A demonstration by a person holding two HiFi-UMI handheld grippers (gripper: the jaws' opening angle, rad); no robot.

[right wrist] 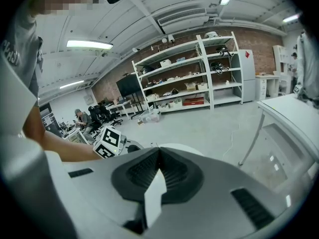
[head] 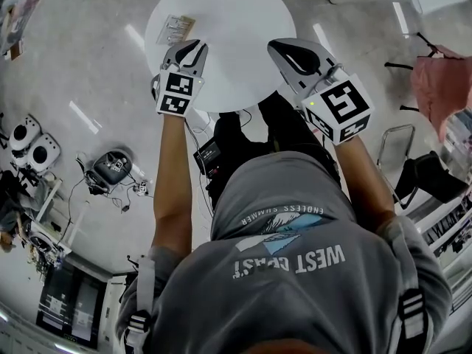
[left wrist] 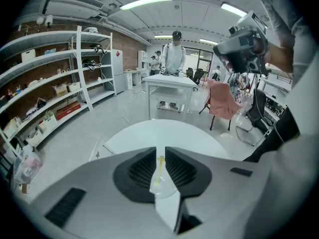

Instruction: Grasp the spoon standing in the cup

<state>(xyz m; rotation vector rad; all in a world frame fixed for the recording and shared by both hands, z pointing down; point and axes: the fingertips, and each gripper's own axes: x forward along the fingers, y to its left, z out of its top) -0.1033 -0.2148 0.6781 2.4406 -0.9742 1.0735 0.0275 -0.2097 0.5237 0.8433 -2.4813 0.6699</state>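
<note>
Now at the closing-in step. Left gripper: fingers a narrow slot apart, not pinched. Yellow spoon stands in the clear cup on the round white table. Its handle top shows right in the slot, with thin gaps either side as far as I can judge. Right gripper: fingers closed together, nothing in them, held above the table edge. Next move, likely: keep alignment, squeeze the left fingers onto the handle without tipping the cup.
</note>
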